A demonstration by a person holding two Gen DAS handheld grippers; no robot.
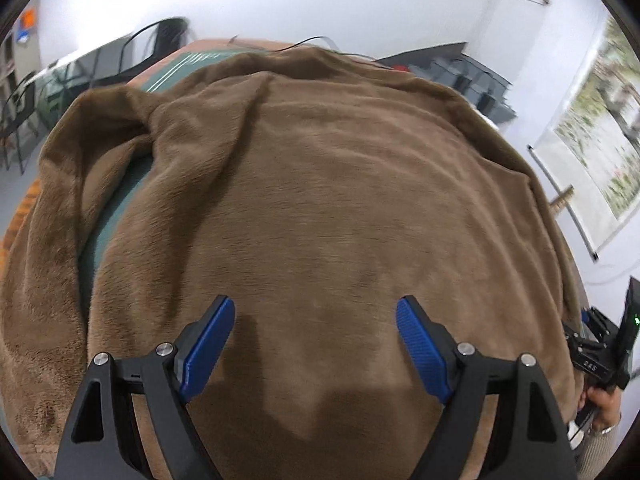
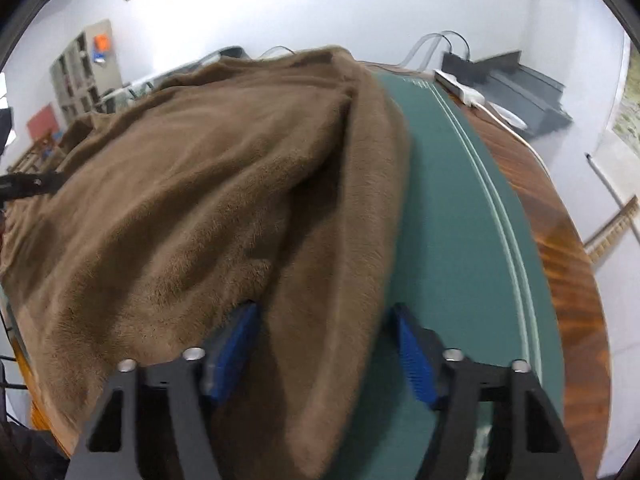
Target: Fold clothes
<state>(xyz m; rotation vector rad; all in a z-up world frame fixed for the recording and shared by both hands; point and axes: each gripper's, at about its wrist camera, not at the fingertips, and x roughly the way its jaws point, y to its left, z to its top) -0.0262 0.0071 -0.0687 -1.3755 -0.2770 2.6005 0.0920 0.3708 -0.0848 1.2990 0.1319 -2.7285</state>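
A large brown fleece garment (image 1: 320, 200) lies spread over a green mat (image 1: 116, 216) and fills most of the left wrist view. My left gripper (image 1: 316, 320) hovers open just above its near part, blue pads wide apart and empty. In the right wrist view the same brown garment (image 2: 200, 200) lies bunched on the left, its right edge folded along the green mat (image 2: 452, 240). My right gripper (image 2: 324, 320) is open astride that edge; the left pad (image 2: 236, 340) is partly under a fold of cloth, the right pad (image 2: 412, 356) is over the mat.
The mat lies on a wooden table (image 2: 568, 280). A white power strip (image 2: 460, 88) and cables sit at the table's far right corner. The right hand-held gripper (image 1: 600, 352) shows at the right edge of the left wrist view. Shelves (image 2: 84, 72) and chairs (image 1: 24, 120) stand beyond.
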